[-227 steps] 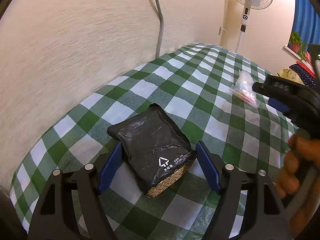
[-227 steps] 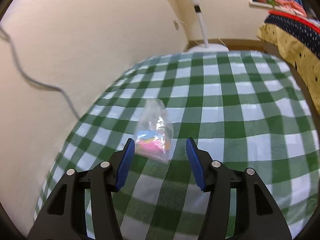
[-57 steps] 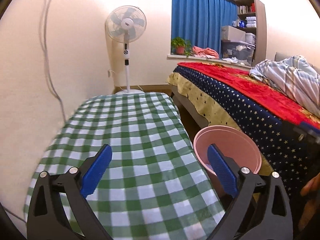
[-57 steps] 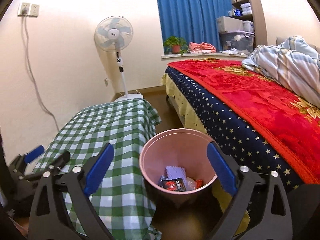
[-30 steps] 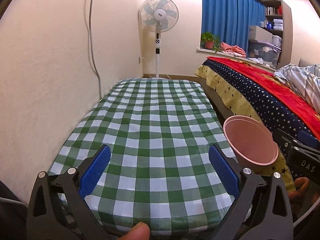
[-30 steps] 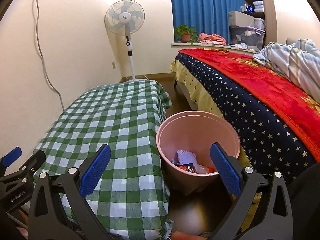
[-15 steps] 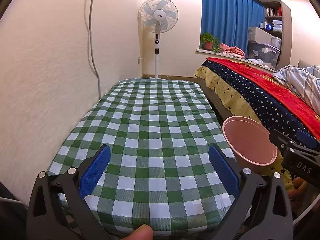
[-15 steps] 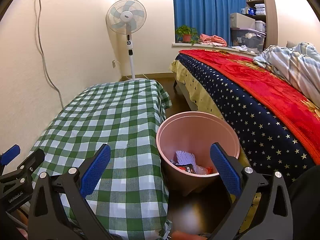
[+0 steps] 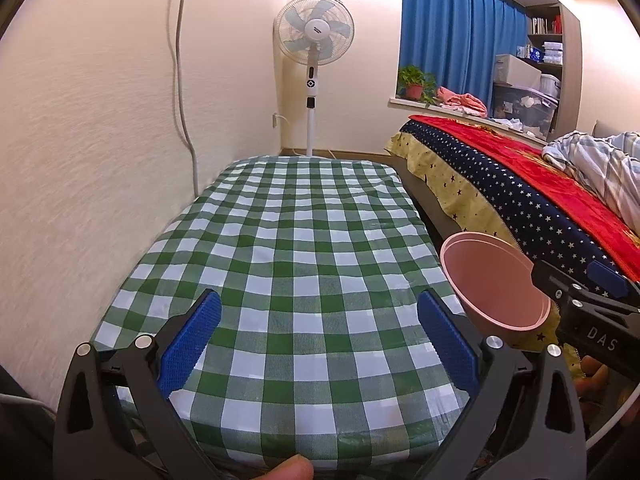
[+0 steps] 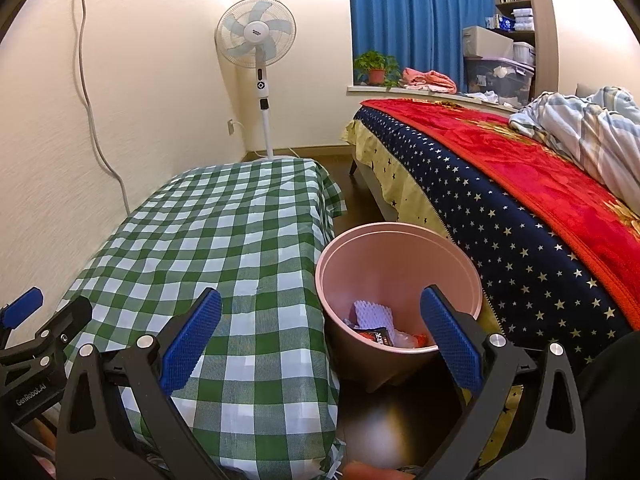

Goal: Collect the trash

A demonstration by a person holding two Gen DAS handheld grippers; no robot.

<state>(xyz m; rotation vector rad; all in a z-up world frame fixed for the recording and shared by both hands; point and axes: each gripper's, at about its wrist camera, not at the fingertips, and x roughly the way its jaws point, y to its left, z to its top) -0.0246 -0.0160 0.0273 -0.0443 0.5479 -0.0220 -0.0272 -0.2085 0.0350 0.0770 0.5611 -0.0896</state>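
A pink trash bin (image 10: 400, 276) stands on the floor between the checked table and the bed; its rim also shows in the left wrist view (image 9: 492, 280). Inside lie several wrappers (image 10: 380, 330), among them a white foam piece and a dark packet. My right gripper (image 10: 320, 340) hangs open above the table's near corner and the bin, holding nothing. My left gripper (image 9: 318, 344) is open over the near end of the green-and-white checked tablecloth (image 9: 296, 240), with nothing between its blue pads. No trash shows on the cloth.
The wall (image 9: 100, 120) with a hanging cable runs along the table's left. A standing fan (image 9: 314, 40) is beyond the far end. A bed (image 10: 520, 184) with a red and starred blue cover lies right of the bin. A fingertip (image 9: 286, 470) shows at the bottom edge.
Since 7.6 s ago the black packet and the clear bag have left the cloth. Both grippers have pulled back from the table; over the last second hardly anything has moved.
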